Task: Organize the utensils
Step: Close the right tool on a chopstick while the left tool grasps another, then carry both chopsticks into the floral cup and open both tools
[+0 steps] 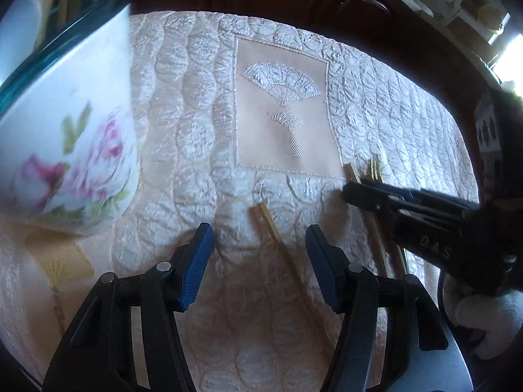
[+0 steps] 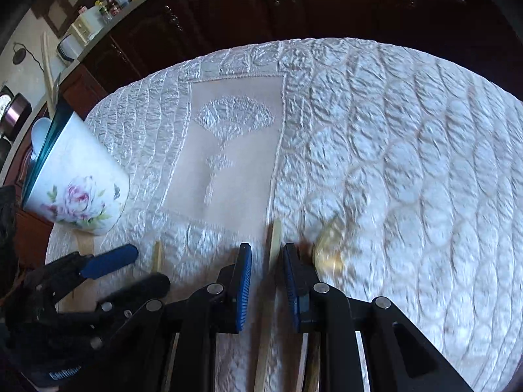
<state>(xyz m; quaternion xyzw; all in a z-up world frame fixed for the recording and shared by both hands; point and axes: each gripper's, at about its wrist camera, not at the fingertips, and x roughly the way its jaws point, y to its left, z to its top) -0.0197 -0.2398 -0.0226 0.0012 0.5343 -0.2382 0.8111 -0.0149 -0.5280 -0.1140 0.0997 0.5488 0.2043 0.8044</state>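
Two grippers over quilted cloth (image 1: 183, 137): left gripper (image 1: 258, 248) released, chopstick (image 1: 266, 220) between jaws; right gripper (image 2: 267, 272) jaws narrow, bracketing a second chopstick (image 2: 274, 245), grasp unclear.

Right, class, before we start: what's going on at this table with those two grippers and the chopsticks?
A person is tidying chopsticks on a quilted white tablecloth with a gripper in each hand. The right gripper has its blue pads on either side of one chopstick; whether they press on it is unclear. The left gripper is open above another chopstick lying on the cloth. A floral cup already holding sticks stands at the left, probably where these go.
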